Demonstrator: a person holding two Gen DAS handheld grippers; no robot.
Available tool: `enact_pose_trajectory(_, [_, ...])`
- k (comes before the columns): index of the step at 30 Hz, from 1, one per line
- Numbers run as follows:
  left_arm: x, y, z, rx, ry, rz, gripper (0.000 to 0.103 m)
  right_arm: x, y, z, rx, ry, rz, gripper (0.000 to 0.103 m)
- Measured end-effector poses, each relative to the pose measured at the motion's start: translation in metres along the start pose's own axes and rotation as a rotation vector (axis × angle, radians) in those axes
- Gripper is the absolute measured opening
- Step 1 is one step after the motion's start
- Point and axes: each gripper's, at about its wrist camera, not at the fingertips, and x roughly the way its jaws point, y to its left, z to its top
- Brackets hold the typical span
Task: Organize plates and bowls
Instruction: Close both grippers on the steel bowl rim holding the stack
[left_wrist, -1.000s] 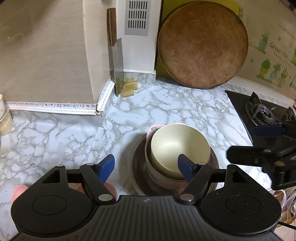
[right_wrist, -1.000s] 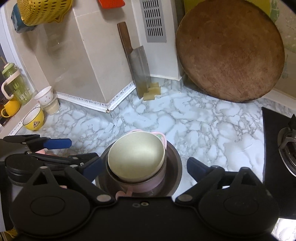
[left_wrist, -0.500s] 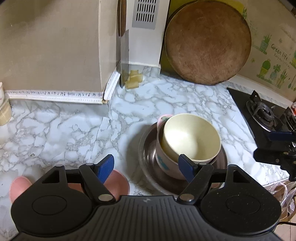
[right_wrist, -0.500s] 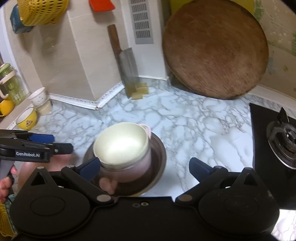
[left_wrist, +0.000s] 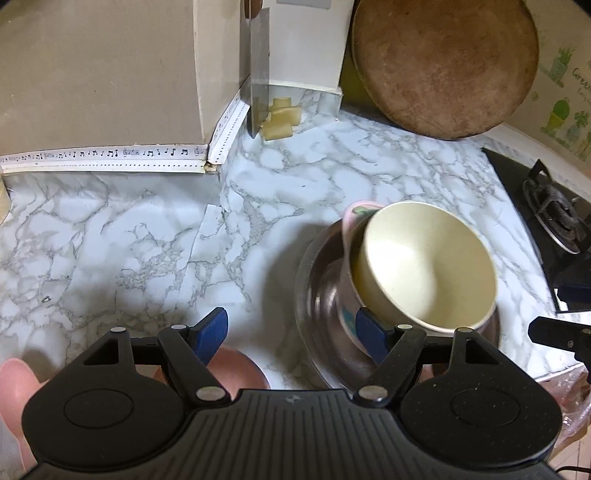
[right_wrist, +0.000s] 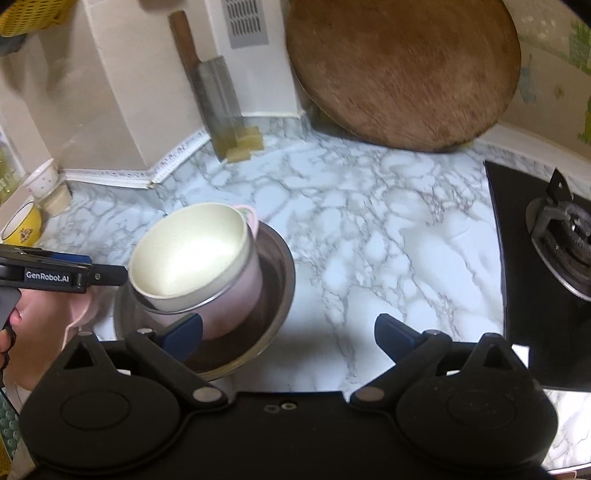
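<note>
Cream-coloured bowl (left_wrist: 424, 266), empty, nested tilted inside a pink bowl (right_wrist: 236, 295) with a small lug handle at its far rim; both stand in a shallow metal plate (right_wrist: 277, 273) on the marble-patterned table (left_wrist: 129, 229), near its front edge. Second pink dish (left_wrist: 236, 373), partly hidden under the left gripper's body, lies on the table just left of the metal plate; whether the two touch cannot be told. Left gripper (left_wrist: 291, 332): blue-padded fingers (left_wrist: 212, 332) spread wide, holding nothing, the right pad close by the side of the pink bowl, contact not discernible. Right gripper (right_wrist: 288, 332): fingers (right_wrist: 393, 334) likewise spread wide and empty, the left pad in front of the pink bowl's near wall over the metal plate, the right pad over bare table. Left gripper also appears in the right wrist view as a black bar marked "GenRobot.AI", level with the cream bowl's left rim. Round wooden board (right_wrist: 402, 70) leans against the back wall. Cleaver (right_wrist: 218, 96) with wooden handle stands upright against the wall corner, yellowish blocks (left_wrist: 280, 118) at its foot. Black gas stove (right_wrist: 554, 236) occupies the table's right end. Yellow cup (right_wrist: 26, 225) and white cup (right_wrist: 44, 177) sit at far left.
</note>
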Motion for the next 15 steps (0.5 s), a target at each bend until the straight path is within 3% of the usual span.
enact_pose_trajectory(11, [0.021, 0.008, 0.015, 0.01, 0.047, -0.018, 0.075, 0.026, -0.009, 0.008, 0.034, 0.063, 0.025, 0.085])
enact_pose_trajectory(15, [0.029, 0.009, 0.018, 0.017, 0.083, -0.045, 0.065, 0.036, -0.011, 0.014, 0.051, 0.088, 0.035, 0.077])
